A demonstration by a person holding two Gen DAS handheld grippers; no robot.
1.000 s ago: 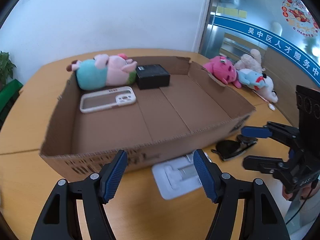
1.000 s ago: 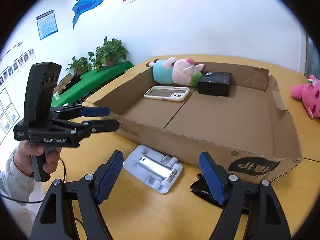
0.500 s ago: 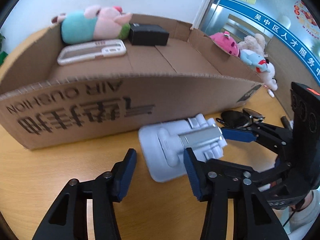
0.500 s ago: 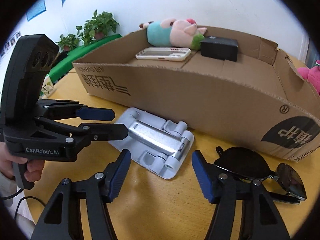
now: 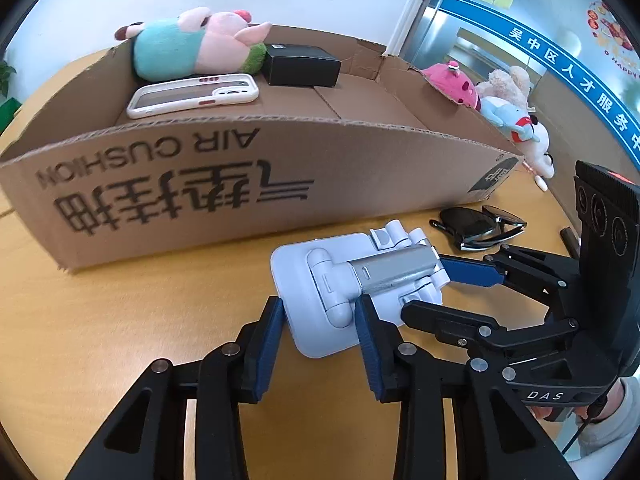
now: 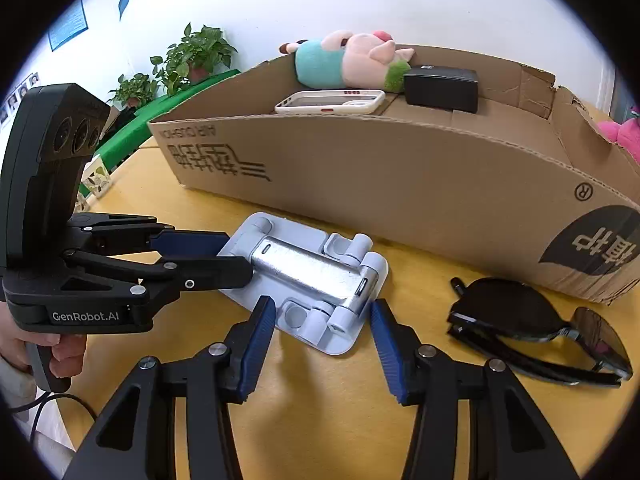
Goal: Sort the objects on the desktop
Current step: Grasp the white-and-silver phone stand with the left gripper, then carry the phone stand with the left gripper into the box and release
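now your left gripper (image 5: pixel 320 332) and right gripper (image 6: pixel 323 332) are both closing around the folded phone stand (image 5: pixel 352 288), low centre on the table (image 5: pixel 120 340), pads apparently not yet pressing.

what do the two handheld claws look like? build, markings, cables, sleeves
Both are black plastic linkage frames with silver rivets and ribbed blue finger pads. The left claw has a tall black housing with three round lenses, a pistol grip, white "GenRobot.AI" lettering and a black cable trailing below. The right claw reads "DAS", with a red mark on top. Pale sleeves show at both wrists.
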